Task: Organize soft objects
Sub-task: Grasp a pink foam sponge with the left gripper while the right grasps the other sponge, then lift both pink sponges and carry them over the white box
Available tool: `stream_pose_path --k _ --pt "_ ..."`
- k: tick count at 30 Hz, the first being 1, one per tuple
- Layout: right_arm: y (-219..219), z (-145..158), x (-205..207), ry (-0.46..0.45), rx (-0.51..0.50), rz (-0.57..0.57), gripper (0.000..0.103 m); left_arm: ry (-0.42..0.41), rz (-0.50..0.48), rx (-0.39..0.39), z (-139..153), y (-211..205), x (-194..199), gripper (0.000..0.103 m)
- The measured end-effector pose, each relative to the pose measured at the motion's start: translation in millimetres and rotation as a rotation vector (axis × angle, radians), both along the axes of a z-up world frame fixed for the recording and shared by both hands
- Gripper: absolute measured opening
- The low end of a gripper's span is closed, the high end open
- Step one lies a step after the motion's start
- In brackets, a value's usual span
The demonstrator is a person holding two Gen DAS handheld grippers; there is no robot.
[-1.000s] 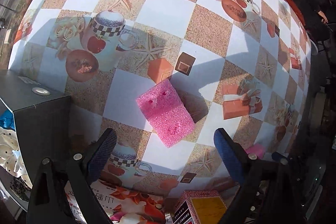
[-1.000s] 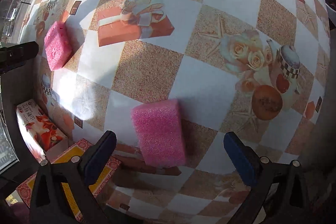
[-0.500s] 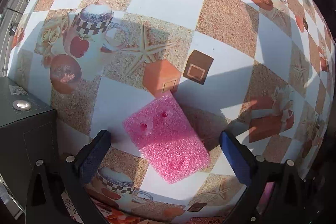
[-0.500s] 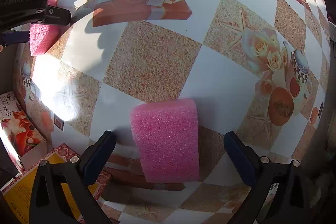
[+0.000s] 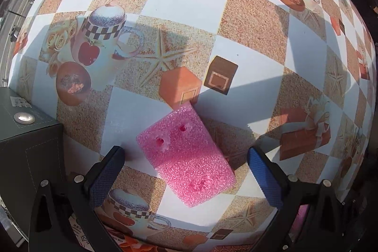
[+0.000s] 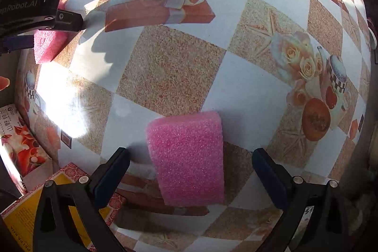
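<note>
A pink foam block with small holes (image 5: 186, 155) lies flat on the patterned tablecloth. My left gripper (image 5: 186, 177) is open, its blue pads on either side of the block and apart from it. A second pink foam block (image 6: 189, 157) lies between the open jaws of my right gripper (image 6: 190, 175), untouched. In the right wrist view the first block (image 6: 47, 46) shows at far left under the left gripper's body (image 6: 30, 13).
A dark grey box (image 5: 26, 131) stands at the left of the left gripper. A floral tissue pack (image 6: 16, 134) and a red-and-yellow box (image 6: 26, 219) lie at the table's near edge. The tablecloth (image 5: 196, 1) stretches far ahead.
Both grippers have moved down and forward, so each pink block now sits between open jaws. The blocks have not moved.
</note>
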State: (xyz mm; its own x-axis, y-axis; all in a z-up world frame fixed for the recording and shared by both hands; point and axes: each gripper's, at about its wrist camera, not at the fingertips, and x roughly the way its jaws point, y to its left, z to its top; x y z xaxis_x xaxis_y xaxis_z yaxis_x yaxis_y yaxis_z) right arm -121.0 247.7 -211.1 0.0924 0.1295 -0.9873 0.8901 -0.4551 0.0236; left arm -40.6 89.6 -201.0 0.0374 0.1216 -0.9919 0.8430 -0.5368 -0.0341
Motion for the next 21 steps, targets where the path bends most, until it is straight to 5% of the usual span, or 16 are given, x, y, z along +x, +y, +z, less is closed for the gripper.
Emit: stream_pose_path --k 5,6,8,9,10,21 --pt "2 5 -2 0.002 0.003 -0.005 0.101 -0.013 -0.028 0.026 1 -3 -8 0.094" --pt "4 10 -3 0.005 -0.004 -0.011 0.094 -0.003 -0.046 0.012 6 -1 -10 0.089" --pt "6 19 -4 0.011 -0.025 -0.018 0.075 0.012 -0.088 -0.007 15 1 -15 0.063" --pt "8 24 -5 0.011 -0.034 -0.024 0.066 0.022 -0.115 0.006 17 3 -17 0.062" --pt "9 26 -6 0.013 -0.034 -0.032 0.047 0.029 -0.124 0.023 17 4 -18 0.061" --pt "51 70 -29 -0.028 -0.124 -0.237 0.047 0.125 -0.295 -0.097 82 25 17 0.060"
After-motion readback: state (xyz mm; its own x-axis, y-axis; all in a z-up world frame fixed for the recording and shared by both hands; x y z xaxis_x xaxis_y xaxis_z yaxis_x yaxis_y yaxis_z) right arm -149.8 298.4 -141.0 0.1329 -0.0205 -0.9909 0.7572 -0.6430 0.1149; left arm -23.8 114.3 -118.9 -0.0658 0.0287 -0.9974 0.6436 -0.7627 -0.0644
